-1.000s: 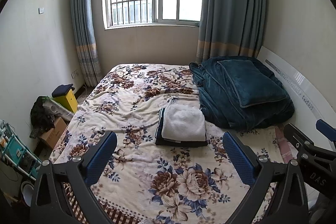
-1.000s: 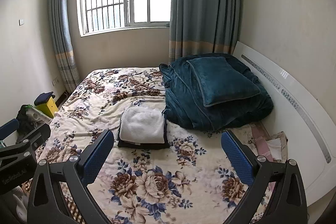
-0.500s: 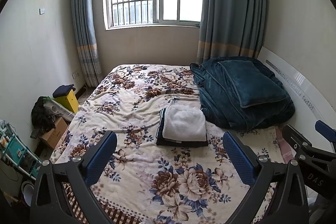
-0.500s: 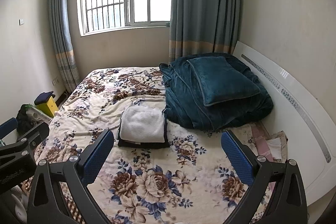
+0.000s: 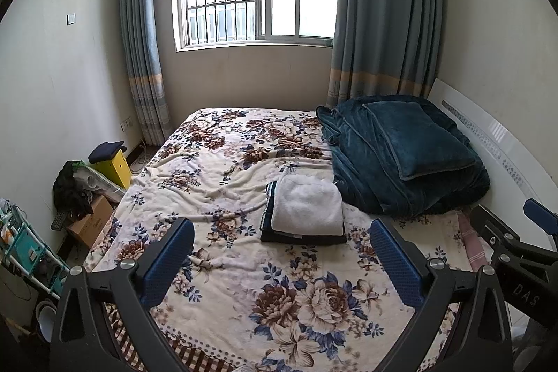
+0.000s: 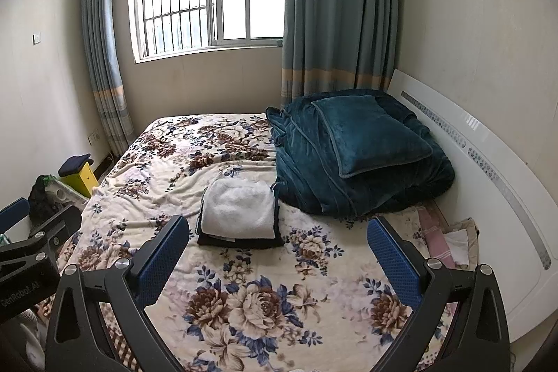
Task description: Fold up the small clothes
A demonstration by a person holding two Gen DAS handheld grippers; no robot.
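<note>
**A:** Where are the clothes?

**B:** A folded stack [image 5: 302, 218] lies in the middle of the floral bedspread [image 5: 244, 267], just beside the heaped teal blanket [image 5: 401, 169]. A white fleecy piece [image 6: 239, 209] sits on top, with dark folded garments [image 6: 240, 242] under it, edges roughly squared.

**A:** And the grippers?

**B:** The left gripper [image 5: 280, 258] hovers over the near end of the bed with its blue pads spread wide and nothing between them. The right gripper [image 6: 277, 255] is the same: released, empty, held above the bedspread short of the stack. Neither touches any cloth.

**A:** Anything changed over the last second?

**B:** Very little. The stack has not moved. In the left wrist view it sits a touch higher than a second ago, so that camera has drifted slightly. In the right wrist view, the left tool at the left edge has slid a little lower and outward. Both sets of fingers stay at the same wide spread.

**A:** The rest of the room?

**B:** Unchanged: a teal pillow [image 6: 366, 135] on the blanket, and a yellow box [image 5: 113, 168] on the floor by the wall.
</note>
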